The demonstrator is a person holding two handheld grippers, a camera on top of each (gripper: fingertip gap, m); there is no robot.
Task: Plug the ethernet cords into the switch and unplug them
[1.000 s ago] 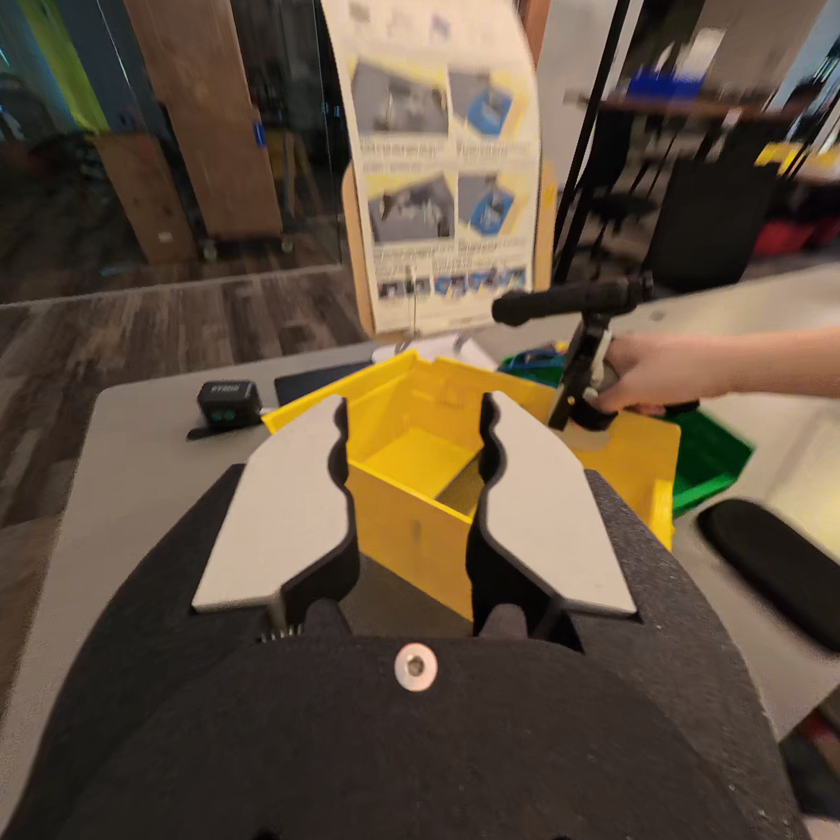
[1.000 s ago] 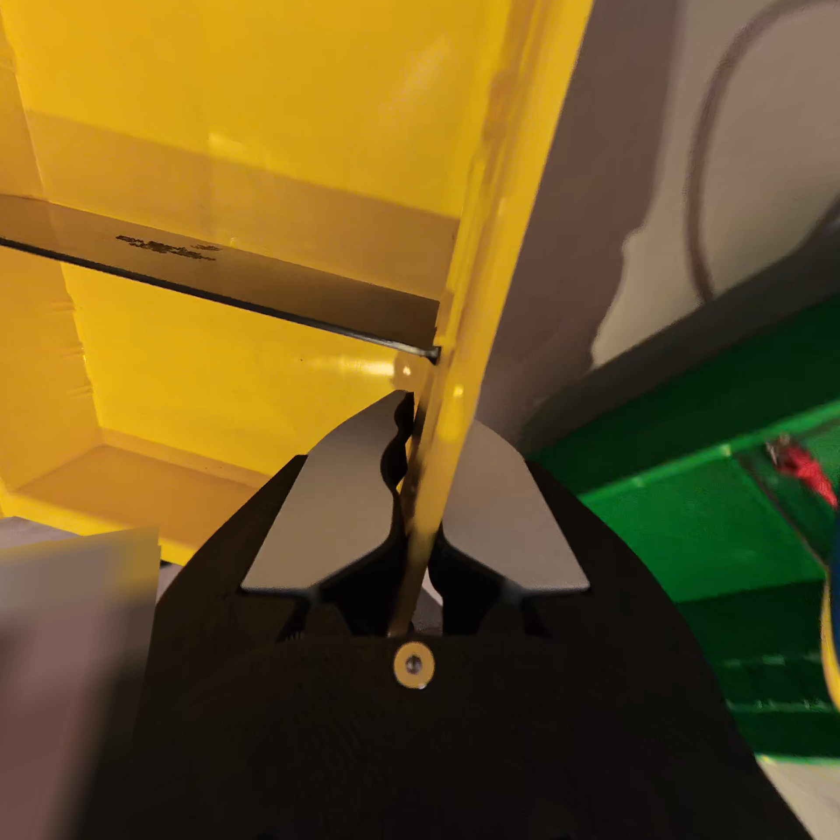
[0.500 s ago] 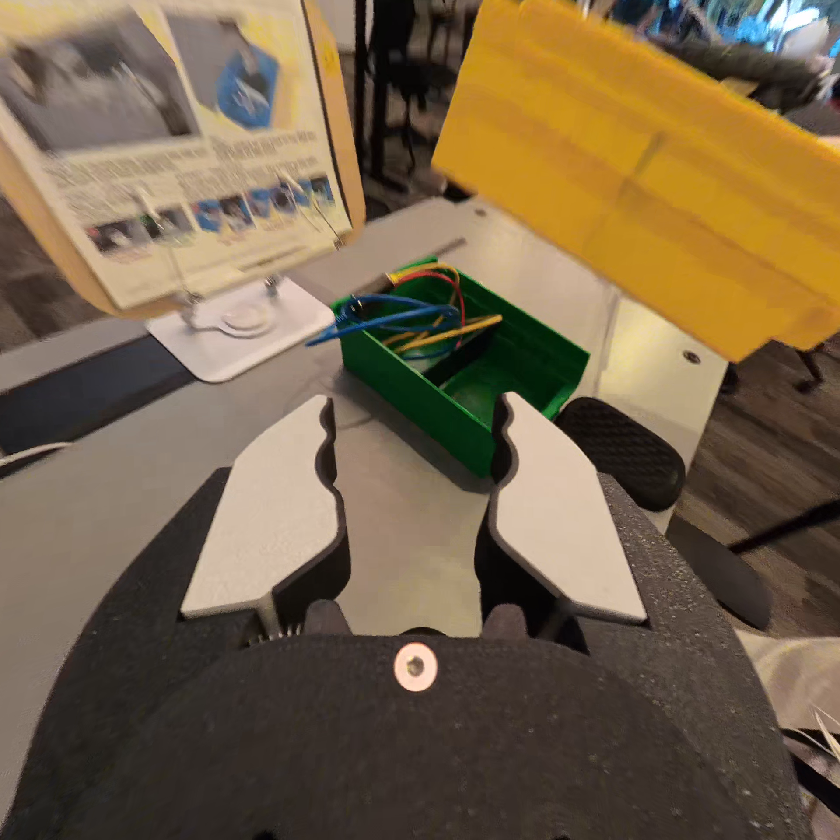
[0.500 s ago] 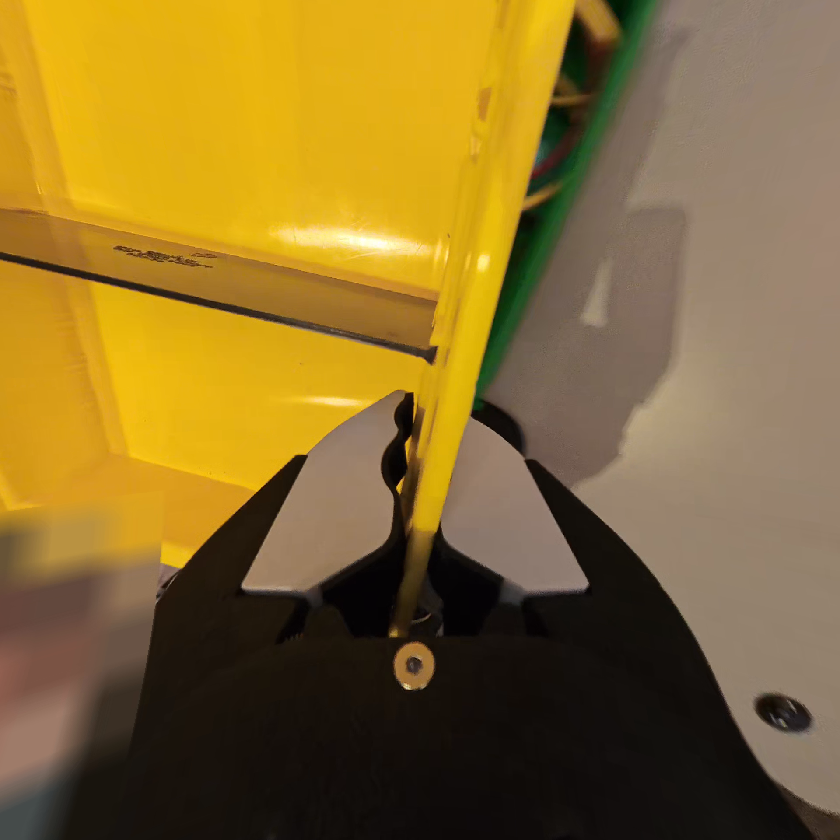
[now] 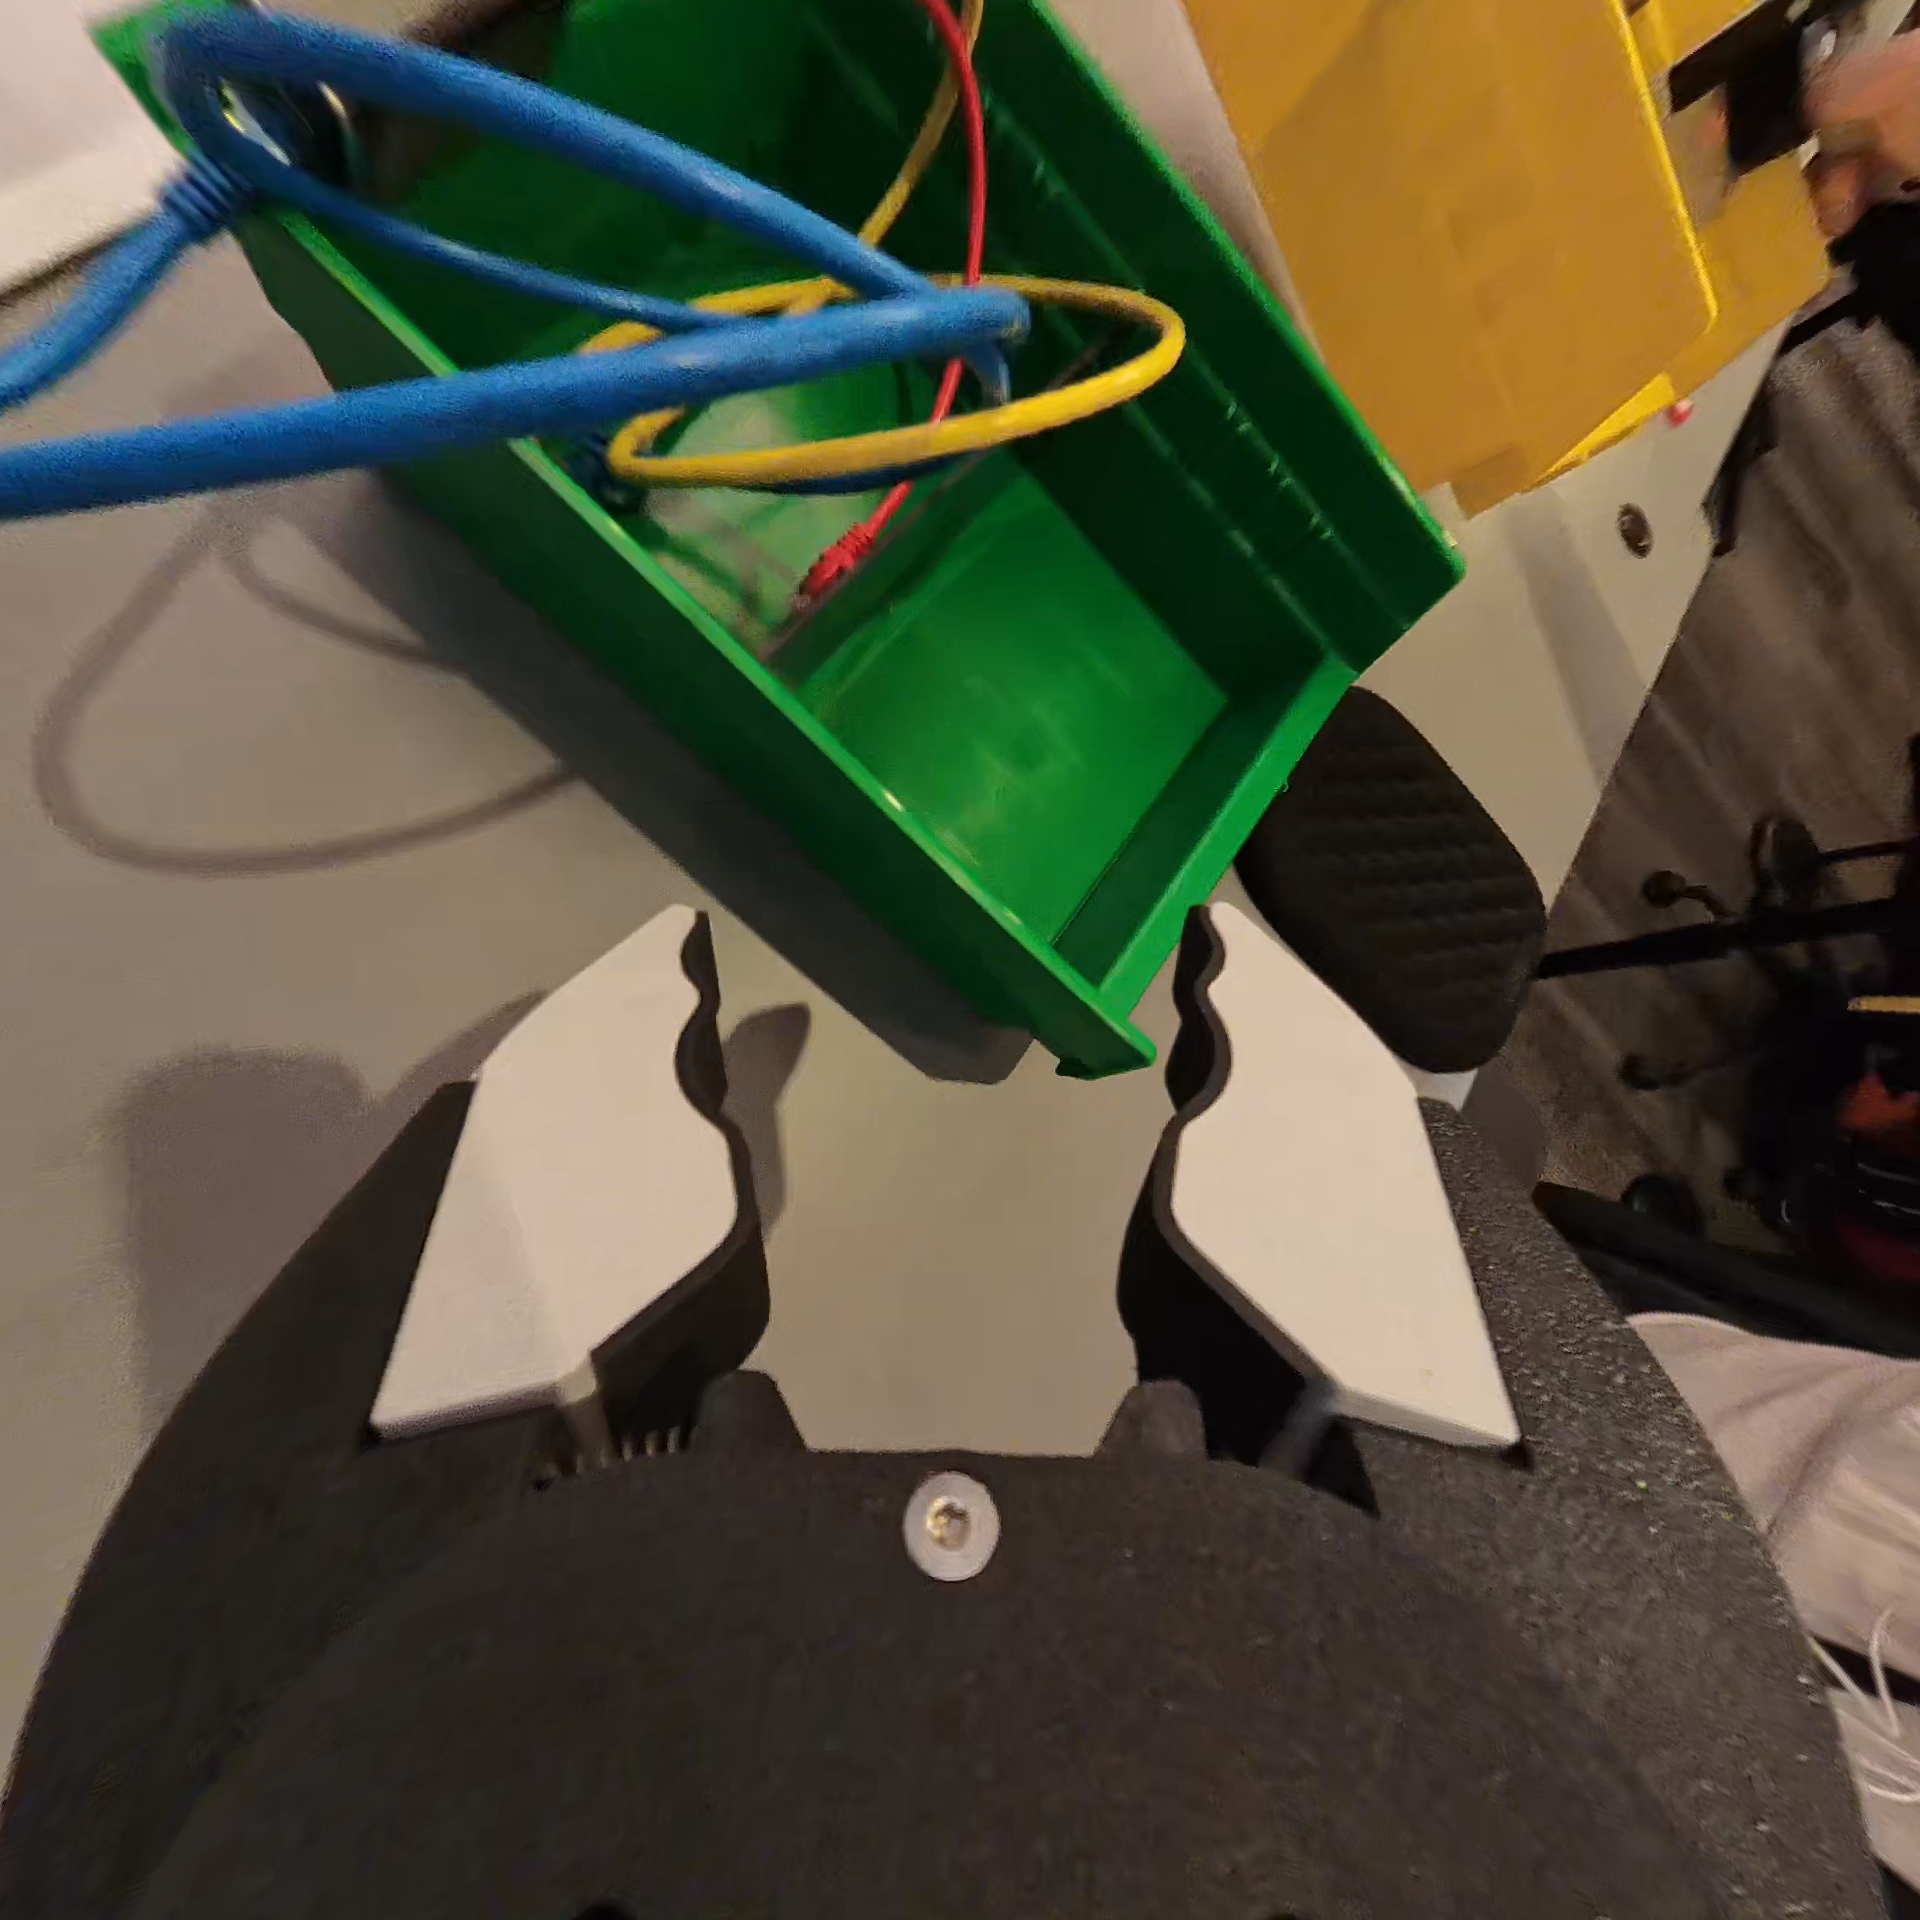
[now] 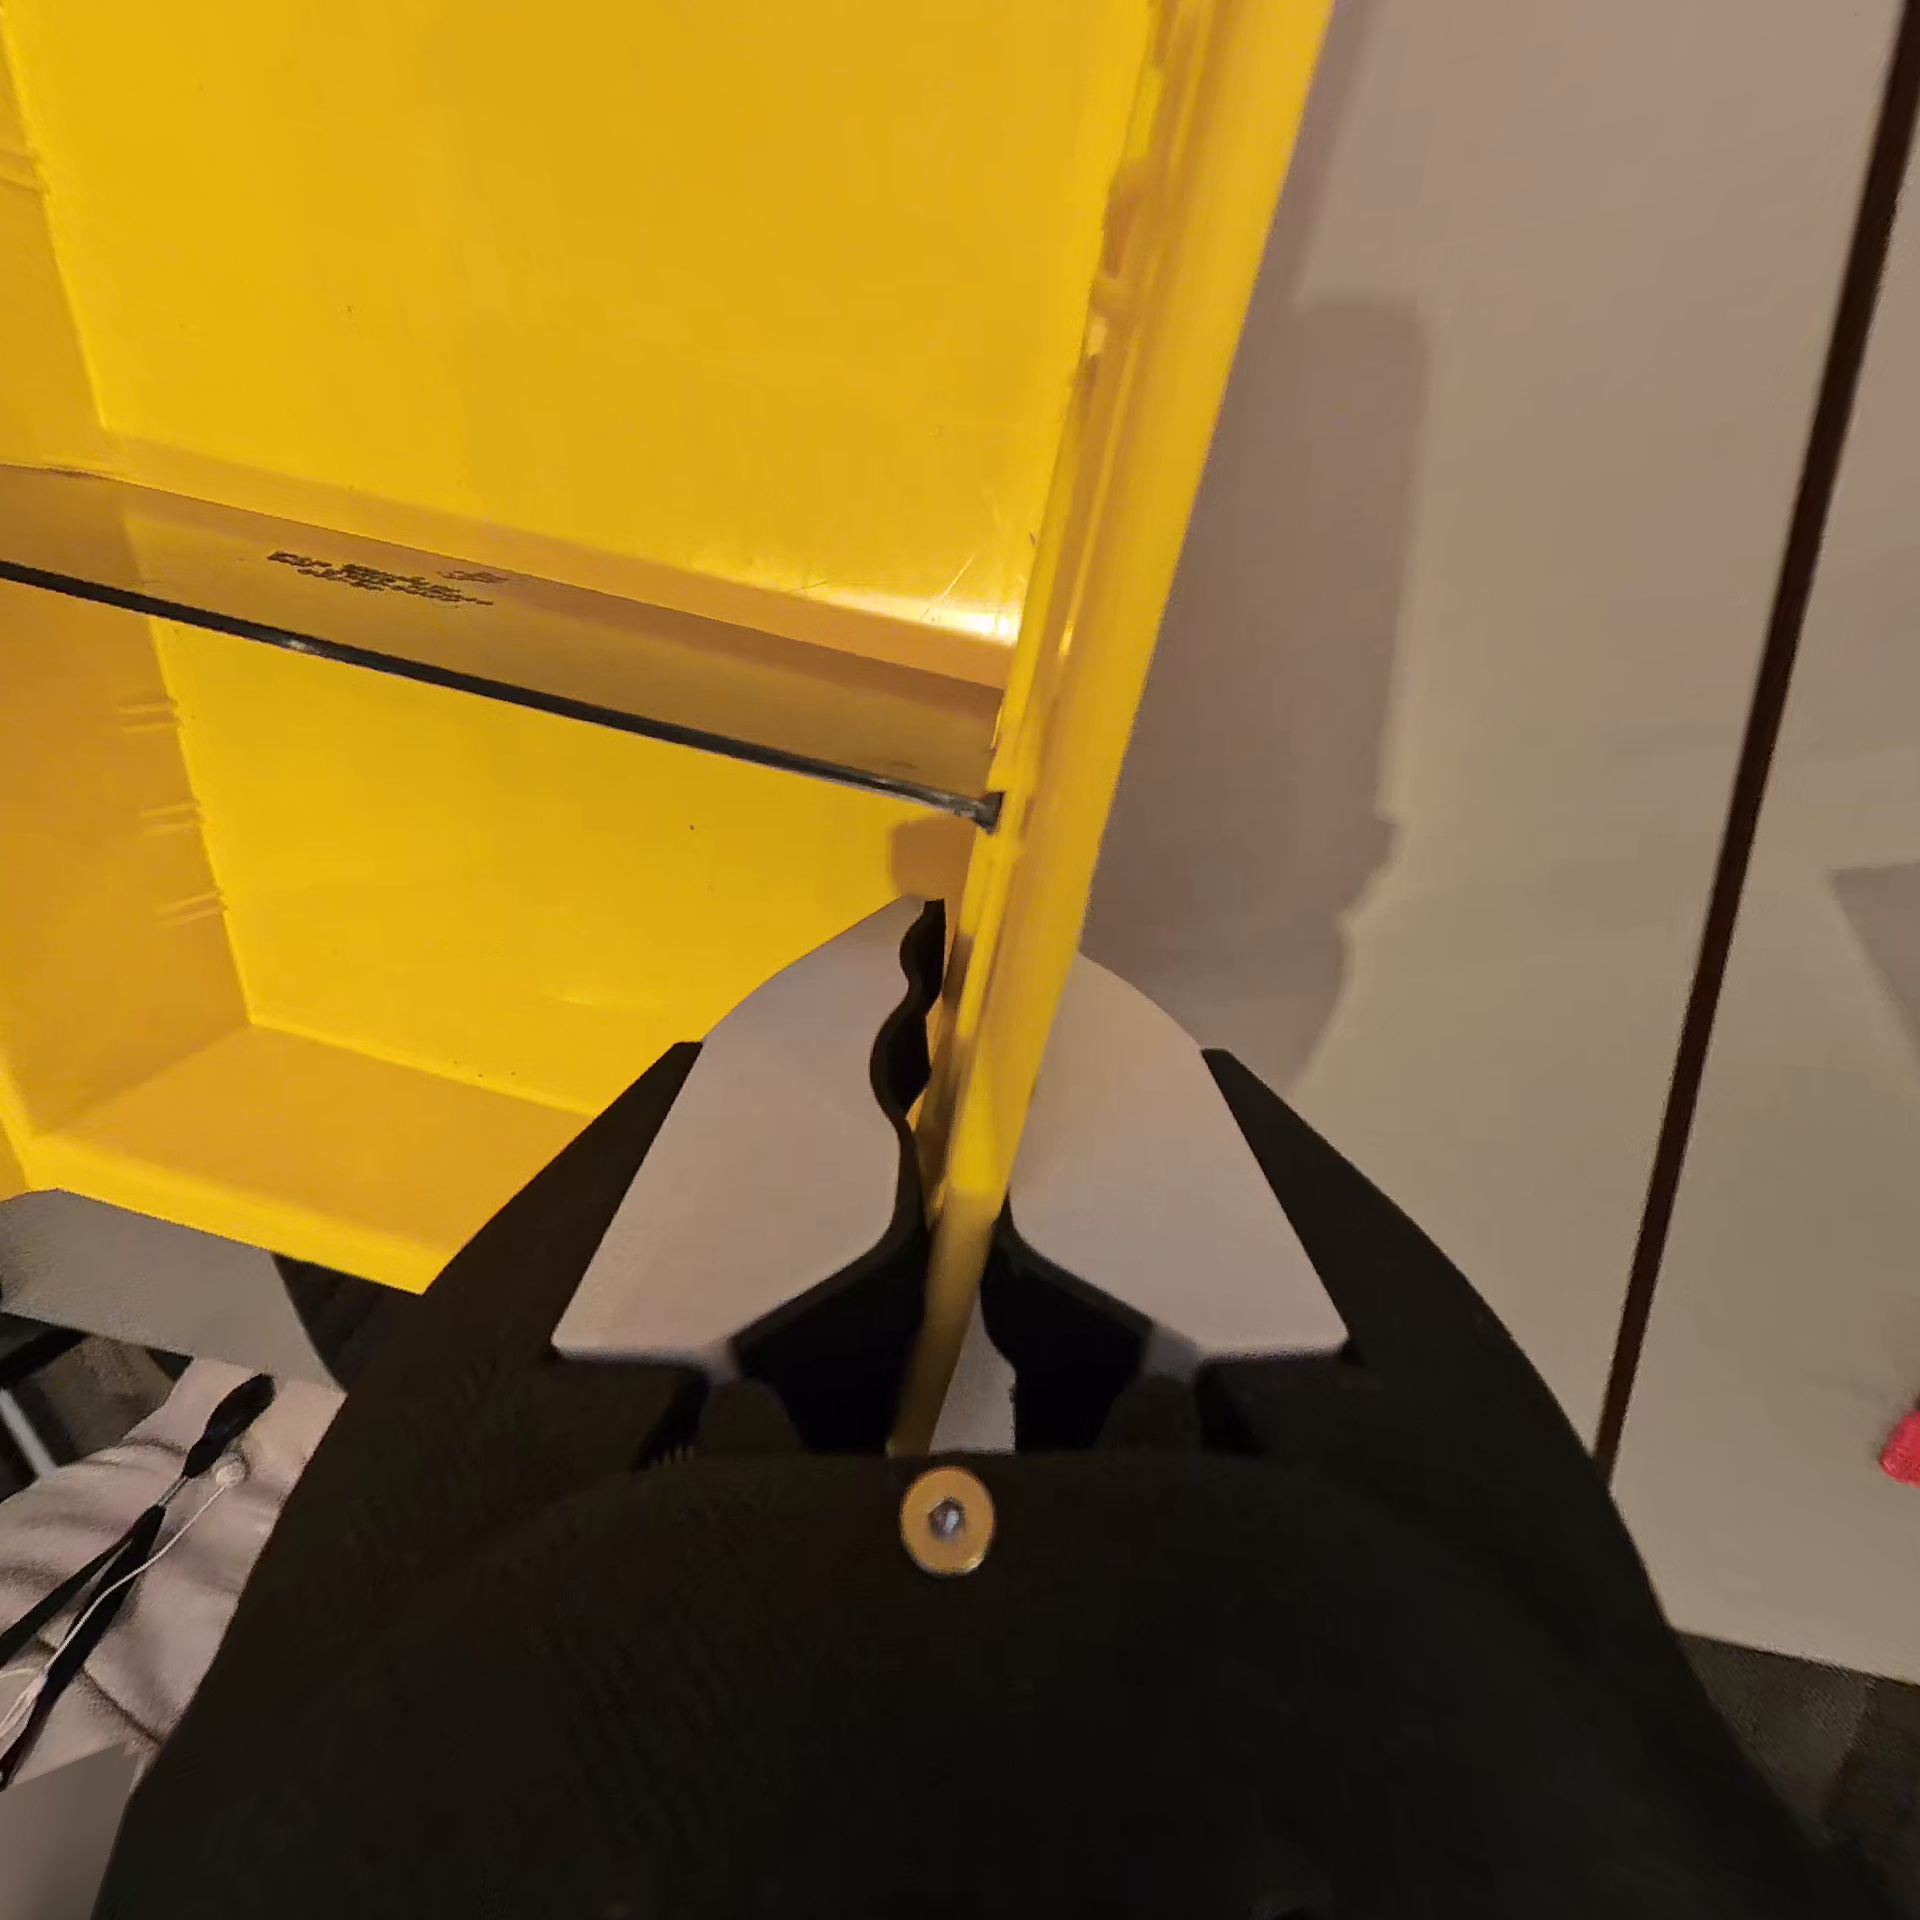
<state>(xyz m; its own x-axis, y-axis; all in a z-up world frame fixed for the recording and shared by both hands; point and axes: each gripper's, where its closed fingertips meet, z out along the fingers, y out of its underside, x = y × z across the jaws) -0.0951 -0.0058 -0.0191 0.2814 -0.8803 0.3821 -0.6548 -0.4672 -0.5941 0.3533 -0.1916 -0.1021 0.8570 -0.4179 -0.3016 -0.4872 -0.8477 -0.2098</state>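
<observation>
In the left wrist view a green bin [image 5: 1195, 852] lies on the grey table [image 5: 312, 987] and holds blue [image 5: 520, 395], yellow [image 5: 935, 436] and red [image 5: 966, 187] ethernet cords. My left gripper [image 5: 940, 966] is open and empty, its fingertips just short of the bin's near corner. My right gripper [image 6: 977, 935] is shut on the side wall of a yellow bin [image 6: 1081, 644] and holds it up in the air. That yellow bin also shows in the left wrist view [image 5: 1455, 229]. No switch is in view.
A black padded rest [image 5: 1392, 883] lies beside the green bin at the table's right edge. A table seam [image 6: 1766, 623] runs right of the yellow bin, with a small red thing [image 6: 1901, 1444] beyond it. White cloth [image 5: 1818, 1455] lies below the table's edge. My hands' fingertips stand some 50 cm from each other.
My left gripper has swung from the yellow bin to the green bin, moved close to it and opened wider. My right gripper has lifted the yellow bin and carried it off to the right.
</observation>
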